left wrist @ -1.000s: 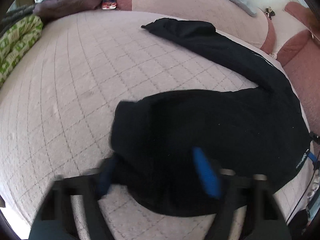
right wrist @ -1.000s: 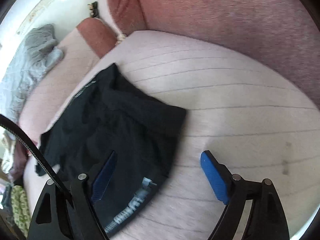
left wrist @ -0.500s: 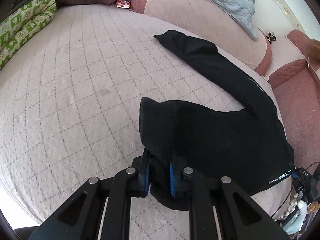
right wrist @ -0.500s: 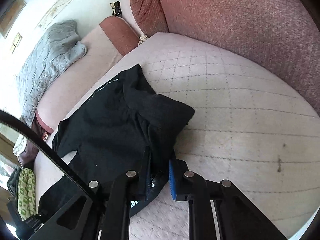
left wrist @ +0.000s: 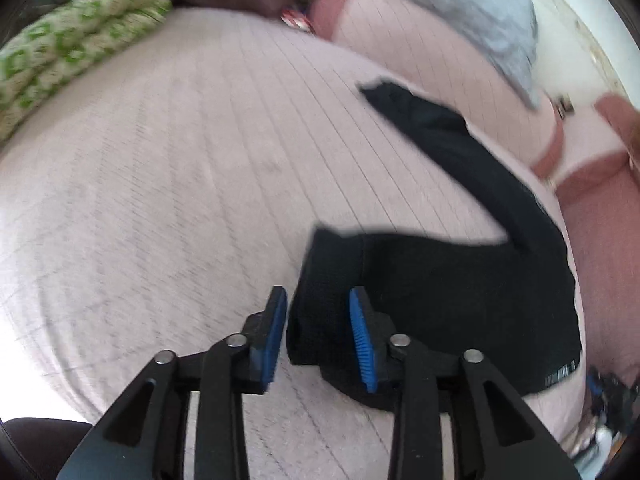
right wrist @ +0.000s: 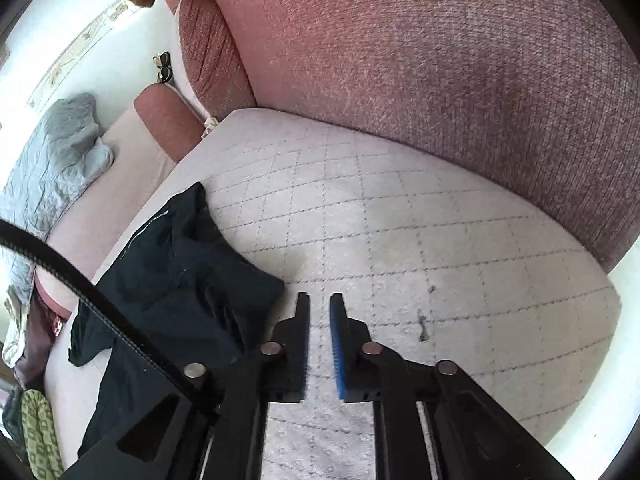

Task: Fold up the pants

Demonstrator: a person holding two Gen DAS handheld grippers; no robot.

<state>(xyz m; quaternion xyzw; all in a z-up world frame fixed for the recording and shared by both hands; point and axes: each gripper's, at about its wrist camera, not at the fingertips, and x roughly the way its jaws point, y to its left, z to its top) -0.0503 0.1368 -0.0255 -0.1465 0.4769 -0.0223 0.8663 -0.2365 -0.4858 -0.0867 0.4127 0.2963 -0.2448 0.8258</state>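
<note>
Black pants (left wrist: 460, 280) on the quilted cushion (left wrist: 180, 180): the left gripper (left wrist: 318, 340), just reopened, loosely straddles the folded cuff without pinching; the right gripper (right wrist: 319, 344), nearly closed, holds nothing beside them, so both need regrasping.

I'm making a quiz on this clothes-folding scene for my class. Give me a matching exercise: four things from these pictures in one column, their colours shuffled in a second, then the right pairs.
Things:
1. pants
2. blanket
3. sofa backrest
4. folded quilt

Colours:
A. green and white pattern
B. reddish pink
C. black
D. grey

Pairs: 1-C, 2-D, 3-B, 4-A
</note>
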